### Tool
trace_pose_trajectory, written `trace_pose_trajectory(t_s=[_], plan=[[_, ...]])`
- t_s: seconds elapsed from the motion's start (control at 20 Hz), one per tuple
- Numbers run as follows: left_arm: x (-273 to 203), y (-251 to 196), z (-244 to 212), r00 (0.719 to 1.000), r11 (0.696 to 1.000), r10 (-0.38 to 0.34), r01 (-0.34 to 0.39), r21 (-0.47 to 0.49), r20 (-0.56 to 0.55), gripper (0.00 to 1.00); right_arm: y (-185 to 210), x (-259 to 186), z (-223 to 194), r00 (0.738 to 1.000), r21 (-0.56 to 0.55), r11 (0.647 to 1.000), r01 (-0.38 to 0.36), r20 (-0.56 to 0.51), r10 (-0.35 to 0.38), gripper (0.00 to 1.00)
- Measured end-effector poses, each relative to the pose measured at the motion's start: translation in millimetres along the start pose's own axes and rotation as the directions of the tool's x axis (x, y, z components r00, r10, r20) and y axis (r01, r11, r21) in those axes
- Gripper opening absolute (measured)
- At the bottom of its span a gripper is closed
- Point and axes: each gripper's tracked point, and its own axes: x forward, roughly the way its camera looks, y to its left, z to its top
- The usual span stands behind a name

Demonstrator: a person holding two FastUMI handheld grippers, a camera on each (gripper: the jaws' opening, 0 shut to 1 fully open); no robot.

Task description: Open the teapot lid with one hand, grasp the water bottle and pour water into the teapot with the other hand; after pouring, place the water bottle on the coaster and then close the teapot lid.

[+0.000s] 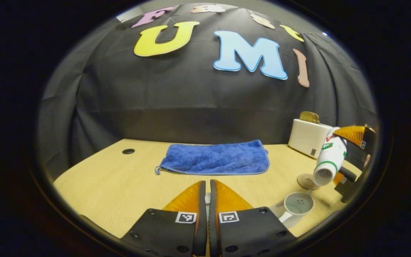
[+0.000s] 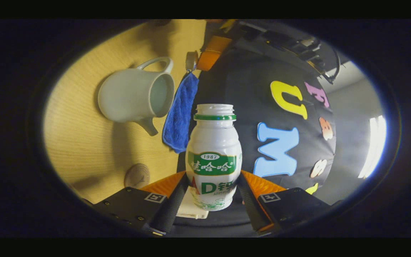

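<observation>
Pale wood tabletop (image 1: 112, 185) backed by black cloth carries a blue towel (image 1: 214, 157) at the far side and a white toaster (image 1: 309, 137) at the far right. At the near edge the left gripper (image 1: 207, 187) has its jaws clenched almost together, a sliver of something pale between them that cannot be made out. At right, the right gripper (image 2: 212, 182) grasps the uncapped water bottle (image 2: 213, 157) by its lower body, tilted mouth-down above the lidless teapot (image 2: 134, 94), the round coaster (image 2: 137, 175) just beside.
</observation>
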Motion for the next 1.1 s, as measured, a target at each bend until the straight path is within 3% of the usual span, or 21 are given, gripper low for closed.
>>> trace_pose_trajectory(t_s=[0.1,0.15,0.2,0.4,0.65,0.75,0.85,0.95,1.0,1.1], plan=[[0.8,-3.0,0.8,1.0,1.0,-0.011,0.011,-0.008,0.005,0.08,1.7,-4.8,0.3,1.0,0.15,0.989,0.001,-0.027,0.004,0.8],[1.6,-4.3,2.4,1.0,1.0,-0.017,0.018,-0.011,0.007,0.13,2.1,-5.2,2.7,0.999,0.228,0.974,0.003,-0.039,0.006,0.8],[1.1,-5.7,2.6,1.0,1.0,-0.024,0.025,-0.016,0.01,0.09,3.1,-5.4,3.4,0.999,0.308,0.951,0.005,-0.051,0.011,0.8],[0.9,-14.2,7.1,0.998,0.997,-0.063,0.064,-0.036,0.029,0.13,2.8,-6.0,3.9,0.994,0.576,0.816,0.058,-0.107,0.004,0.8],[-2.7,-23.6,11.4,0.995,0.995,-0.089,0.091,-0.032,0.051,0.05,-0.1,-9.6,-9.8,0.987,0.741,0.659,0.13,-0.163,-0.011,0.81],[-4.5,-31.2,14.7,0.991,0.992,-0.114,0.117,-0.041,0.065,0.09,-0.5,-11.7,-20.2,0.982,0.78,0.604,0.165,-0.189,-0.024,0.8],[-7.1,-37.1,20.3,0.988,0.991,-0.129,0.132,-0.037,0.081,0.13,0.1,-12.0,-25.5,0.982,0.81,0.563,0.163,-0.189,-0.014,0.8],[-10.7,-44.8,24.3,0.983,0.988,-0.149,0.153,-0.031,0.103,0.09,2.4,-14.7,-30.2,0.982,0.85,0.502,0.159,-0.188,0.006,0.8],[-14.8,-48.7,29.2,0.98,0.986,-0.162,0.166,-0.026,0.117,0.13,5.6,-16.1,-32.9,0.982,0.868,0.471,0.156,-0.188,0.021,0.8],[-18.8,-61.2,33.9,0.97,0.979,-0.197,0.201,-0.016,0.139,0.09,8.2,-18.8,-38.3,0.981,0.884,0.439,0.158,-0.193,0.035,0.8]])
